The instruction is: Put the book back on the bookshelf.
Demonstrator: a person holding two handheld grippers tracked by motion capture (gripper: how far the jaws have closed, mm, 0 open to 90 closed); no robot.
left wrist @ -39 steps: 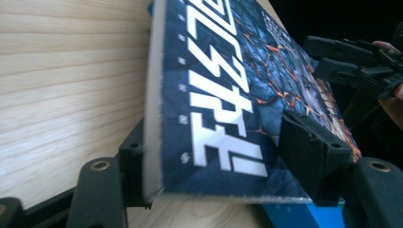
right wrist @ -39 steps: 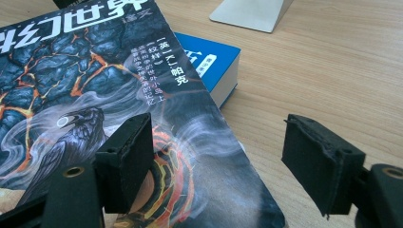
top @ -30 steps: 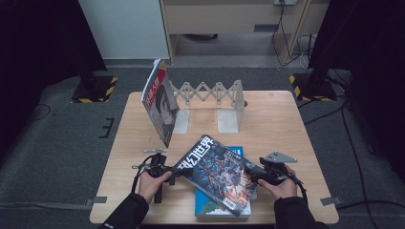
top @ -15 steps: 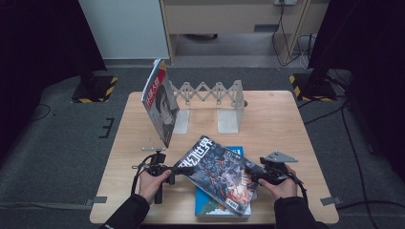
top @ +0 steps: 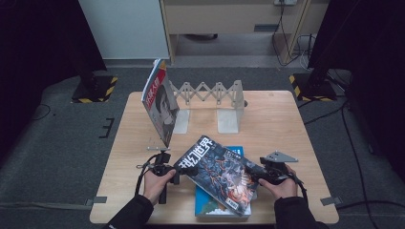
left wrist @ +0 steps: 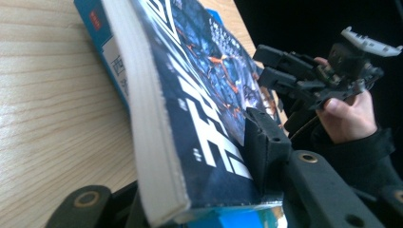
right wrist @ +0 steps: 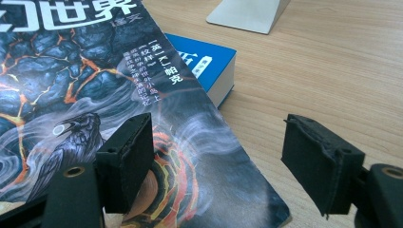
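- Left hand-held gripper (left wrist: 209, 190): jaws just closing, now pinching dark magazine (top: 217, 174) by its spine edge, atop blue book (top: 224, 207) on tabletop (top: 286, 124).
- Right hand-held gripper (right wrist: 223, 161): spread, straddling the magazine's corner, not clamped.
- Step judged: securing the lift; next, raising toward the expandable book rack (top: 210, 93).

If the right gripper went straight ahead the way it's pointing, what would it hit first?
Probably the dark magazine: its cover already lies between the open jaws of the right gripper. Beyond it sits the blue book. Depth is hard to judge.
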